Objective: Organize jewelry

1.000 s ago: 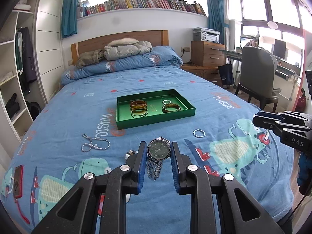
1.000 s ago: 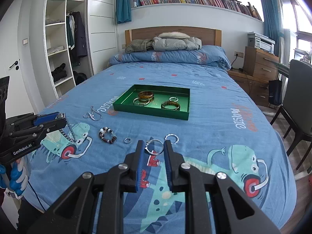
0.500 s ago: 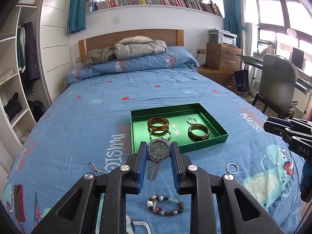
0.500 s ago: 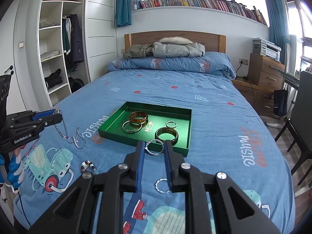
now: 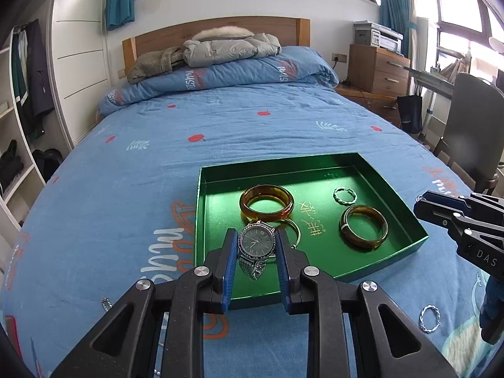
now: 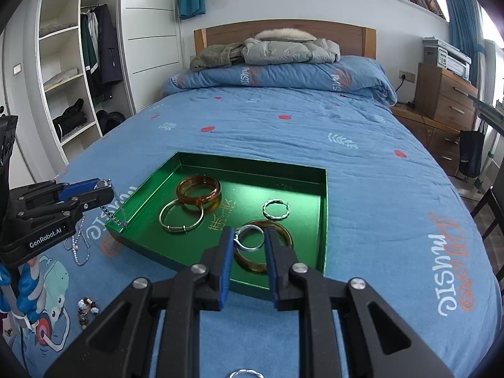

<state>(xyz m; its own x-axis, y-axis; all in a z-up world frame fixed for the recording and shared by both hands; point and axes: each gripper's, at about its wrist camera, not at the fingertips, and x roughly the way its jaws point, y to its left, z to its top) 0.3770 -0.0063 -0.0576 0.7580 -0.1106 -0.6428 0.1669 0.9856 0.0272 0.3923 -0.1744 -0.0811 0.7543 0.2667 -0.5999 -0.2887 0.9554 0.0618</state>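
Left gripper (image 5: 255,245) jaws pinching a silver watch (image 5: 256,242) by the case, dark dial facing up, mesh metal strap dangling limp below. Hanging right over the near edge of the green tray (image 5: 393,186), not set down yet. Right gripper (image 6: 249,241) jaws clamped on a thin silver ring (image 6: 250,236), smooth wire hoop, also hovering above the near part of the tray, just over the brown bangle.

Already sitting inside the tray: chunky amber bangle (image 6: 198,190), glossy and see-through like resin, toward the far left; thin gold wire bangle (image 6: 181,215) touching it on the near side; darker brown bangle (image 5: 363,226) with a metal clasp near the right wall; small twisted silver ring (image 6: 276,209) farther back on the right. Tray itself shiny metallic green, shallow, straight walls, gold lettering on the floor.

Still loose on the blue cotton bed cover (image 6: 283,132), outside the tray: beaded silver chain (image 6: 77,245) just left of the tray, beaded bracelet (image 6: 86,307) farther out on the near left, another twisted silver ring (image 5: 430,318) off the near right corner.

So probably a bit past halfway: four in, two about to drop, at least three left to fetch. Chain looks like the fiddly one, floppy and tangly.
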